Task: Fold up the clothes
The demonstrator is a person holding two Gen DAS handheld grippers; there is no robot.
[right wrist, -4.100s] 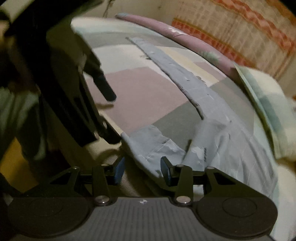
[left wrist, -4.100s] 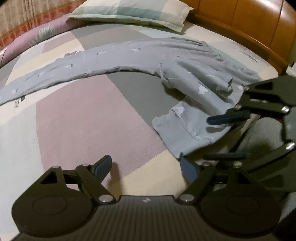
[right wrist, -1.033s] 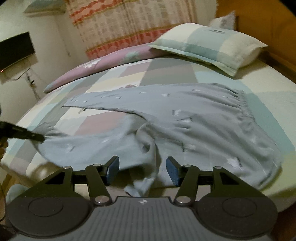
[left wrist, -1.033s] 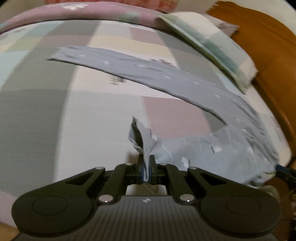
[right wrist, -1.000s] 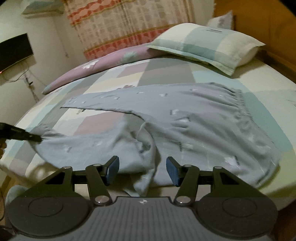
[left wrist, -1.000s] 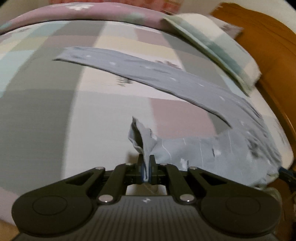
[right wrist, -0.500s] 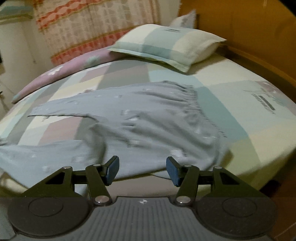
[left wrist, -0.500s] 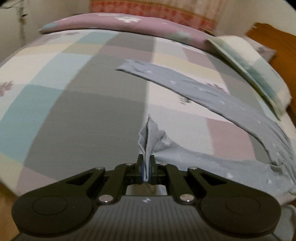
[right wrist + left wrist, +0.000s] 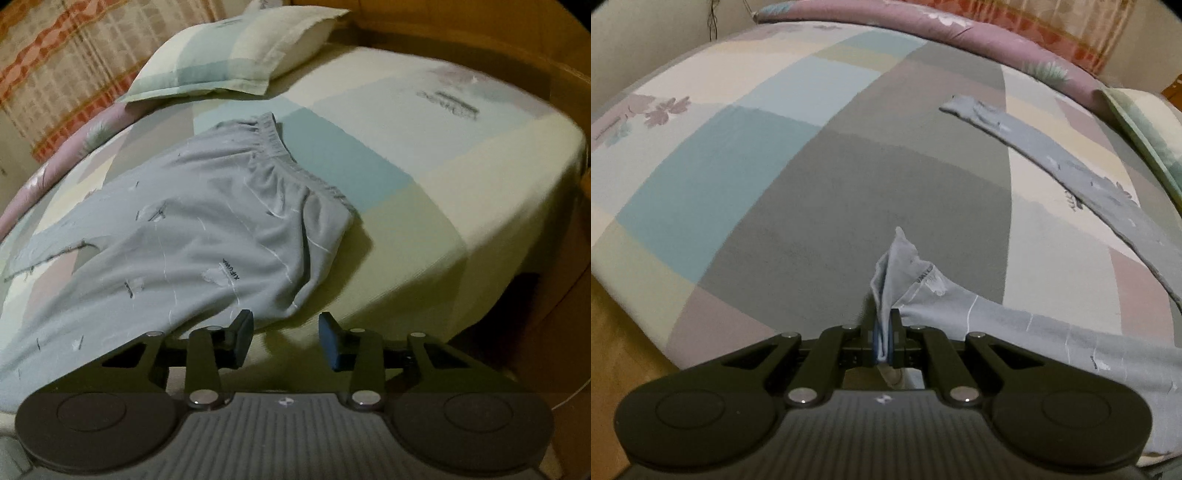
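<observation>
Left tongs (image 9: pixel 884 341) clamped on pyjama trousers (image 9: pixel 207 229) hem; right tongs (image 9: pixel 286 338) closing, empty: pull leg taut, catch waistband corner.

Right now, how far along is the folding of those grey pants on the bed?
Barely started. Done: the grey pants lie spread on the bed, waistband toward the pillow. In hand: the left gripper is clamped on one leg's hem, while the right gripper is closing near the waist end with no cloth between its fingers. Left: no fold is visible; the other leg lies apart, so every fold remains.
</observation>
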